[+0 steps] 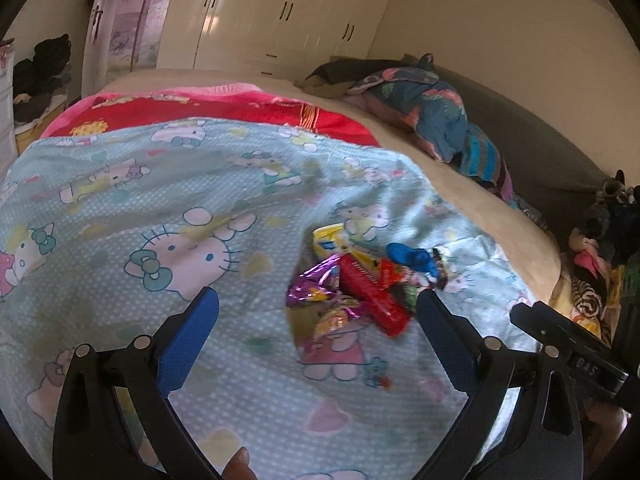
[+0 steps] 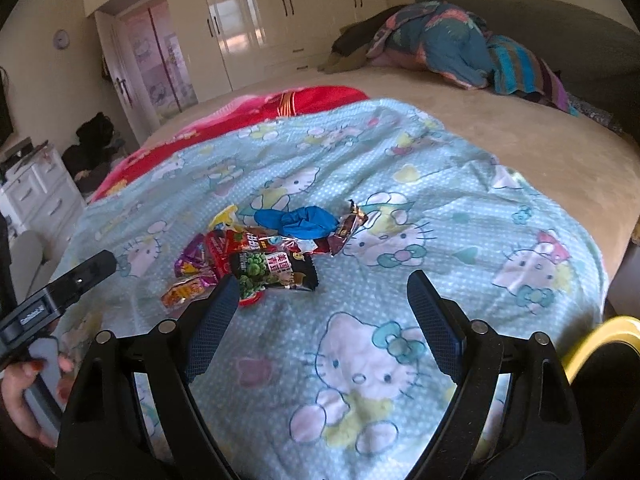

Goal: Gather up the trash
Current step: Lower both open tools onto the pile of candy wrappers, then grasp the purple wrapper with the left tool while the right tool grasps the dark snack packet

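We hover over the wrapper pile (image 2: 256, 256) at frame centre, left gripper (image 1: 316, 312) and right gripper (image 2: 318, 292) both spread and empty; next, we judge, close on one wrapper.

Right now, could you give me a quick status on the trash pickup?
Left gripper open, right gripper open, both empty. Wrapper pile untouched on blanket. Nothing blocking.

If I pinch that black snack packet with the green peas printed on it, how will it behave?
The black pea-print snack packet lies flat and creased on the light blue cartoon-cat blanket, so it is probably light and floppy. Its glossy film may slip between pads. It overlaps the neighbouring red wrapper, which might drag along.
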`<state>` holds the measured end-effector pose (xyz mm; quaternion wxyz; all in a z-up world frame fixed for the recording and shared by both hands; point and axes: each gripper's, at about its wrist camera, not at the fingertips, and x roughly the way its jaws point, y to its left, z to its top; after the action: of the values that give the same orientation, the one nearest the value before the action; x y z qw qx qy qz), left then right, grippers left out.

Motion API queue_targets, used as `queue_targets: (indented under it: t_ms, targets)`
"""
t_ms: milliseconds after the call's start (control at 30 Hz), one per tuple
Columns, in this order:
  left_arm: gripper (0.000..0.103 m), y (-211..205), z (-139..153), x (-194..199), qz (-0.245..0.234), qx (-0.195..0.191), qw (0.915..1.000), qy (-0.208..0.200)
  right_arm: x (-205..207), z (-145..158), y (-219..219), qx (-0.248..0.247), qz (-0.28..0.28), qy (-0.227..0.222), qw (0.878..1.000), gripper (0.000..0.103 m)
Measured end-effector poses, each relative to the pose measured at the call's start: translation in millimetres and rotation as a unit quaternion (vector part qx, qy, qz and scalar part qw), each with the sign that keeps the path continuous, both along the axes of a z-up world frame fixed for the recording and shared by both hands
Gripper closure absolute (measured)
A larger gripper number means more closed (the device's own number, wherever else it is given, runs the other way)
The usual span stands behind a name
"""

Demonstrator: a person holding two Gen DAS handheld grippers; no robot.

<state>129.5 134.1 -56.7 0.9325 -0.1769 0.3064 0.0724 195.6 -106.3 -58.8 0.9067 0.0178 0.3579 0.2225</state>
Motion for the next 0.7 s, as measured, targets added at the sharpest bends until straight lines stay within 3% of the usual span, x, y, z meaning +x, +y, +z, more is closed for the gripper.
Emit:
queue_targets:
  t_ms: [233,467,700]
  targets:
    - [0.008,9.0,-16.4,24.0,-0.017,-0.012,0.9994,0.027,31.6,-20.6,24.9,-0.008,0.02,0.035,0.999,0.03]
    - [0.025,16.7,-36.1,52.0,-0.033,-0.047,0.9969,0.053,51.9,-42.5,40.2,-0.015,0.03,0.069,0.997,0.032]
    - [0.03,23.6,-61.4,76.7,-0.041,-0.085,0.9918,0.087,64.8,-64.3,47.4,0.006,0.045,0.108,0.993,0.033]
